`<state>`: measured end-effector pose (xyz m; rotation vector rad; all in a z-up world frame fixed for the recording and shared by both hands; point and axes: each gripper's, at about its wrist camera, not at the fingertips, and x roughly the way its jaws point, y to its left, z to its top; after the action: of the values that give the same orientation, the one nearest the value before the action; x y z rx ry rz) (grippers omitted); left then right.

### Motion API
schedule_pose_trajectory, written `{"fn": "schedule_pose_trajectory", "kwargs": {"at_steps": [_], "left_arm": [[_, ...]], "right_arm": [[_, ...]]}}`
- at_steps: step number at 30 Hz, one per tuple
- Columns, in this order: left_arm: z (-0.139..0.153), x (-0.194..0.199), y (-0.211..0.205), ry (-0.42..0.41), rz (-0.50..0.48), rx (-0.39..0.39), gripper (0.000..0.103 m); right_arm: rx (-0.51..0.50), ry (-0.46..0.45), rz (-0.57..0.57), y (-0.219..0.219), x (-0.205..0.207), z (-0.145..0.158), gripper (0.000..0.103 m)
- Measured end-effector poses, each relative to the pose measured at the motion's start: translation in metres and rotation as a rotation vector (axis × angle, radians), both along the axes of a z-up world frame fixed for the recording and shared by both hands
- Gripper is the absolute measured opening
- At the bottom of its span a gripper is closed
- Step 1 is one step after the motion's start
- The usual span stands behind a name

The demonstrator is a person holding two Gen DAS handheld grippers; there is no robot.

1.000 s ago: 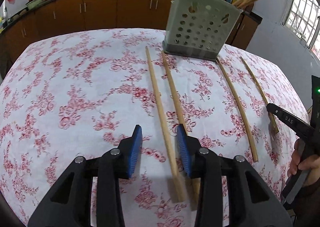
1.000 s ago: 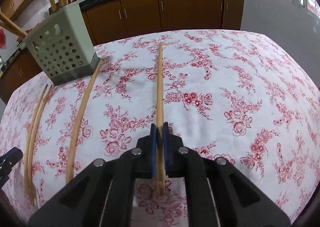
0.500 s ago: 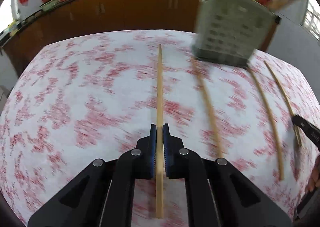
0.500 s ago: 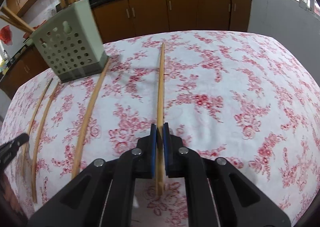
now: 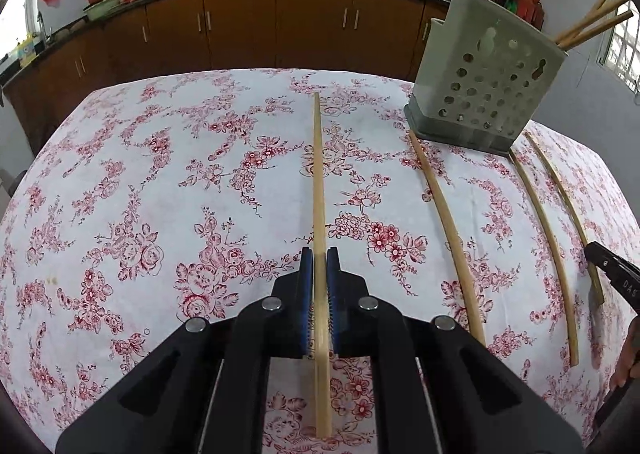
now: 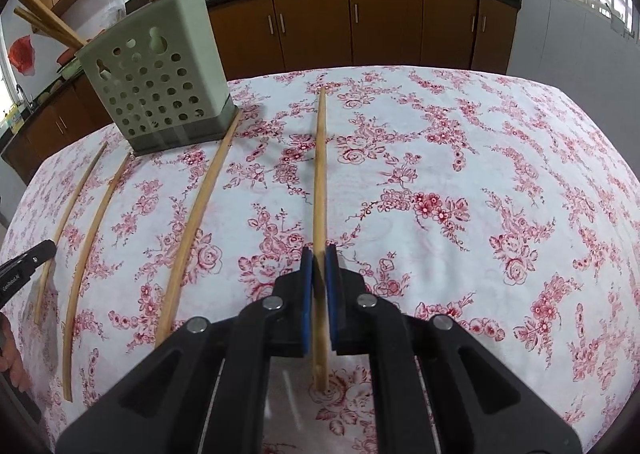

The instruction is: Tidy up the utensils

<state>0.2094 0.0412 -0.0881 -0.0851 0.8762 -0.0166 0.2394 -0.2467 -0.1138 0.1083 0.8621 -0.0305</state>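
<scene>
Gripping one wooden chopstick in each black gripper, over the flowered tablecloth.

Pinching a long pale wooden chopstick (image 5: 319, 189) tight between the closed blue pads of the left gripper (image 5: 319, 254); clamping another such chopstick (image 6: 320, 173) in the shut right gripper (image 6: 319, 252). Lying loose on the red-and-white floral tablecloth (image 5: 160, 181), further chopsticks (image 5: 448, 221); standing beyond, the grey perforated plastic utensil holder (image 5: 486, 77), holding more sticks.

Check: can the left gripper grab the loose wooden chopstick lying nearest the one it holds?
Probably not as is: the left gripper is shut on its own wooden chopstick. The loose chopstick lies unobstructed on the floral tablecloth; only the full grip blocks it.
</scene>
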Motion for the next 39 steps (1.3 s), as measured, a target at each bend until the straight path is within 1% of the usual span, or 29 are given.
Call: {"fn": "schedule_pose_trajectory", "kwargs": {"at_steps": [10, 17, 39], "left_arm": [[0.0003, 0.0005, -0.0025, 0.003, 0.000, 0.026, 0.009], [0.0003, 0.0011, -0.0003, 0.002, 0.001, -0.002, 0.009], [0.0010, 0.0005, 0.0005, 0.001, 0.004, -0.017, 0.009]], "right_arm": [[-0.005, 0.001, 0.000, 0.0005, 0.0001, 0.0003, 0.008], [-0.005, 0.001, 0.000, 0.0003, 0.0003, 0.0001, 0.008], [-0.003, 0.003, 0.000, 0.0007, 0.0014, 0.0001, 0.008]]}}
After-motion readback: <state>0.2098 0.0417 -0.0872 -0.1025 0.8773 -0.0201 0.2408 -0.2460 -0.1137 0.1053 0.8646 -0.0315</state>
